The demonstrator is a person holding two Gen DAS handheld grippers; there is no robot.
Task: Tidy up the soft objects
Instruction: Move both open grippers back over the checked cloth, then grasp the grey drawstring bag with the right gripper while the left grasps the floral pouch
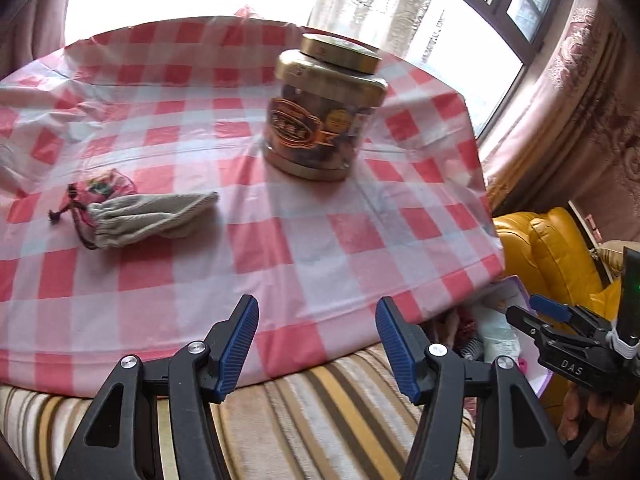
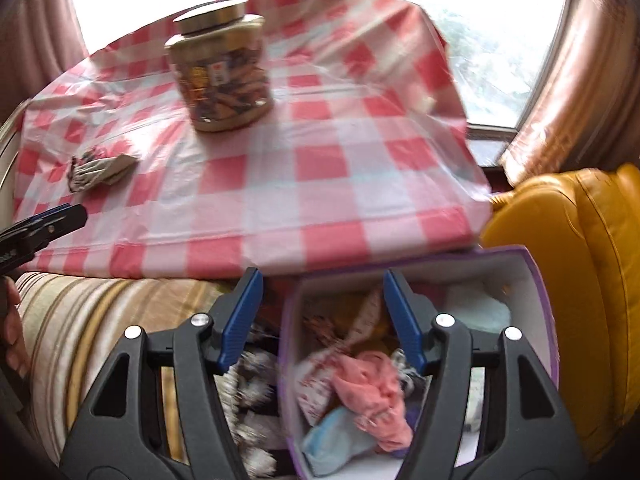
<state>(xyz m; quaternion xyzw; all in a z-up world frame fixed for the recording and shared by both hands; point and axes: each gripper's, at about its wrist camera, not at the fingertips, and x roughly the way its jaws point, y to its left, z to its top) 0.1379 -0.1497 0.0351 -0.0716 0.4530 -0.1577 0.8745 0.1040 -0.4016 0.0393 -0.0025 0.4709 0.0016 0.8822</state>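
Note:
A grey drawstring pouch (image 1: pixel 148 218) lies on the red-checked tablecloth (image 1: pixel 320 240) at the left, with a small red patterned pouch (image 1: pixel 100 190) behind it; the grey pouch also shows in the right wrist view (image 2: pixel 100 170). My left gripper (image 1: pixel 318 344) is open and empty over the table's near edge. My right gripper (image 2: pixel 322 320) is open and empty above a purple-rimmed box (image 2: pixel 536 280) holding several soft items, among them a pink cloth (image 2: pixel 372 392) and a light blue one (image 2: pixel 332 440). The right gripper also appears in the left wrist view (image 1: pixel 532 316).
A gold-lidded jar (image 1: pixel 320 112) stands mid-table, also in the right wrist view (image 2: pixel 224 72). A striped cushion (image 1: pixel 300 420) lies below the table edge. A yellow leather seat (image 2: pixel 568 280) is at the right. Black-and-white fabric (image 2: pixel 248 400) lies left of the box.

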